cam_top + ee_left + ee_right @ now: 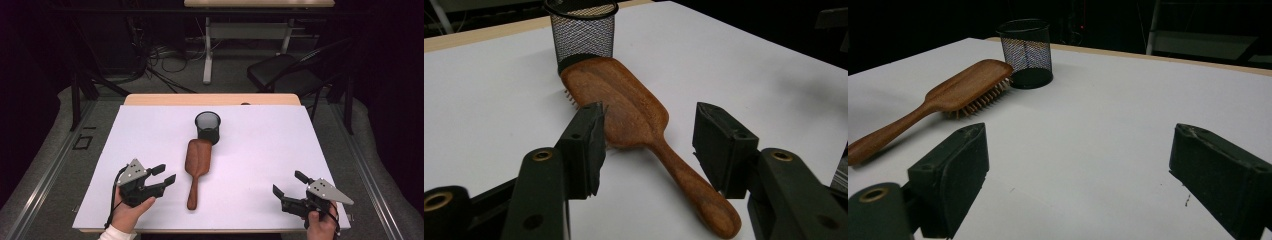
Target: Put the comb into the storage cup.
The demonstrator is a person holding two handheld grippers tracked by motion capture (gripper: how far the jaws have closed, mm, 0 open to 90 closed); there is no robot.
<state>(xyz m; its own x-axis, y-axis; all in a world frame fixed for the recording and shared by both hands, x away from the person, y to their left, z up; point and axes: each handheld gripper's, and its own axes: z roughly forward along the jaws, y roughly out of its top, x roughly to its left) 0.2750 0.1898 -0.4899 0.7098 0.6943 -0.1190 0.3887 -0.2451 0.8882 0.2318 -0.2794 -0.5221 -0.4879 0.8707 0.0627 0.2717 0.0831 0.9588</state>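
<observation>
A brown wooden hairbrush (198, 160) lies bristles down in the middle of the white table top (260, 150), its handle pointing toward the near edge. Its head touches a black mesh cup (207, 126) that stands upright behind it. My left gripper (167, 173) hovers just left of the brush handle with its jaws apart and nothing pressed between them. In the left gripper view the hairbrush (624, 100) and cup (583, 30) lie beyond the left gripper (649, 145). My right gripper (287, 182) is open near the front right corner. The right gripper view shows the hairbrush (963, 87) and cup (1025, 50) to the far left.
A wooden strip (210, 99) runs along the table's far edge. Behind the table stand a black chair (285, 72) and a desk leg (207, 50), with cables (160, 60) on the floor. A person's hands hold both grippers at the near edge.
</observation>
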